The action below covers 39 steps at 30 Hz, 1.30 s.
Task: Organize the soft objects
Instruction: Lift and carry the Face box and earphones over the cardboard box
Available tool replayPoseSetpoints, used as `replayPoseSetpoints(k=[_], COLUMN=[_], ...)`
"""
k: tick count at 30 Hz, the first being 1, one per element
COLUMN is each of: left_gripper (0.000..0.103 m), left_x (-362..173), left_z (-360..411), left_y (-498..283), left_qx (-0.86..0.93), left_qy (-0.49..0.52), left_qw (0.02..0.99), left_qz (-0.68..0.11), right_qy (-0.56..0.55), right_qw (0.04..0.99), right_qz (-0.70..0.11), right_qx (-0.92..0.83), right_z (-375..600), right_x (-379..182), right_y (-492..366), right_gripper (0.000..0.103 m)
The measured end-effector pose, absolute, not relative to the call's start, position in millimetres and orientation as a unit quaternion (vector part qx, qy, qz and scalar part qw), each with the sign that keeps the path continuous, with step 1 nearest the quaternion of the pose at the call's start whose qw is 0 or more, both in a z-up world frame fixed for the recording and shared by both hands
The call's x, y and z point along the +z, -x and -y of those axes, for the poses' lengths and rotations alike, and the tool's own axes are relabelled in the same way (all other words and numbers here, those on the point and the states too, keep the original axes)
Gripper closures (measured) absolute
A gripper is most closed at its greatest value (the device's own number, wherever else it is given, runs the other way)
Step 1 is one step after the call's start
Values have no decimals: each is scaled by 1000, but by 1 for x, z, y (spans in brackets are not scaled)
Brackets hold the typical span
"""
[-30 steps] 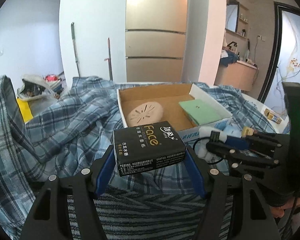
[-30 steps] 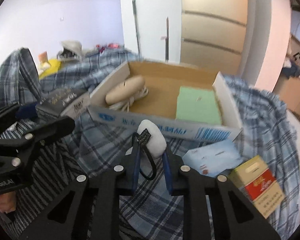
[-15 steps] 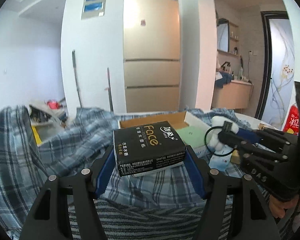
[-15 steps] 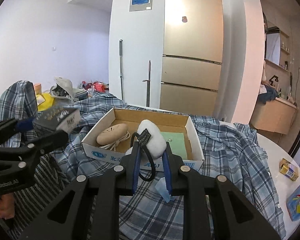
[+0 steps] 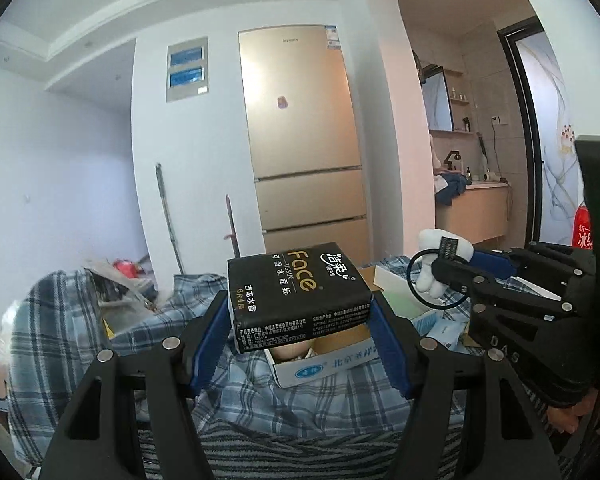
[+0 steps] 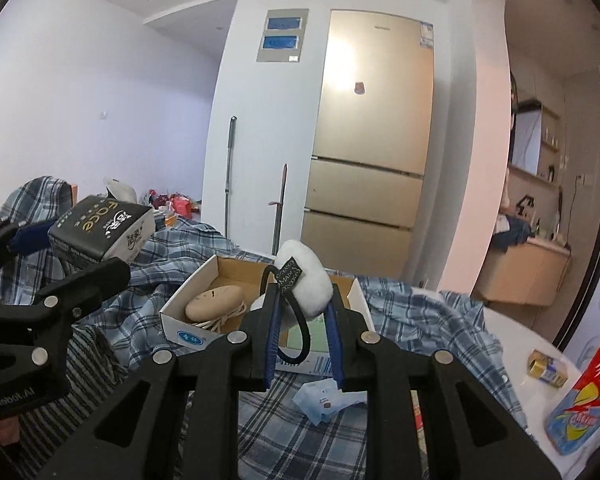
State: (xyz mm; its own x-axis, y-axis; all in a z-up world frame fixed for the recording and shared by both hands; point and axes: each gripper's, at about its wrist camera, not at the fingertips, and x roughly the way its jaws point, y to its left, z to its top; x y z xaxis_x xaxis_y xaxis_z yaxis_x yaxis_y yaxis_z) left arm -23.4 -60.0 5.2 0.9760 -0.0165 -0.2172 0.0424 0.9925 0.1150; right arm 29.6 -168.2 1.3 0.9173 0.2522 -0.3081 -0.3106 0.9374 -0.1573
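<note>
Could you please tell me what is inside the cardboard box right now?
The box holds a tan disc resting on coiled cord and a green pad. The right gripper and its white pompom hide the middle.

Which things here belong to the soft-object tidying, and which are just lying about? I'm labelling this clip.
Job:
black tissue pack, in left gripper
white fluffy hair tie, in right gripper
cardboard box

Lying about:
plaid shirt
red-and-blue packet
small gold box
</note>
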Motion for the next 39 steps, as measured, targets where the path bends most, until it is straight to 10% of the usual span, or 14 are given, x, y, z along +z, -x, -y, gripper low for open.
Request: replayPoseSetpoints(k=[26, 39], left_gripper=[34, 34], left_x=[90, 70], left_z=[67, 55], left_y=[-16, -91], left_qx=[32, 43], left_qy=[-33, -16], left_qw=[999, 993], left_qz=[-26, -108], right_qy=[50, 37], right_qw=[994, 987], right_qz=[-59, -125], right_qx=[77, 95], right_z=[188, 180], right_x=[96, 55], right_y=[-79, -124], right_gripper=[83, 83])
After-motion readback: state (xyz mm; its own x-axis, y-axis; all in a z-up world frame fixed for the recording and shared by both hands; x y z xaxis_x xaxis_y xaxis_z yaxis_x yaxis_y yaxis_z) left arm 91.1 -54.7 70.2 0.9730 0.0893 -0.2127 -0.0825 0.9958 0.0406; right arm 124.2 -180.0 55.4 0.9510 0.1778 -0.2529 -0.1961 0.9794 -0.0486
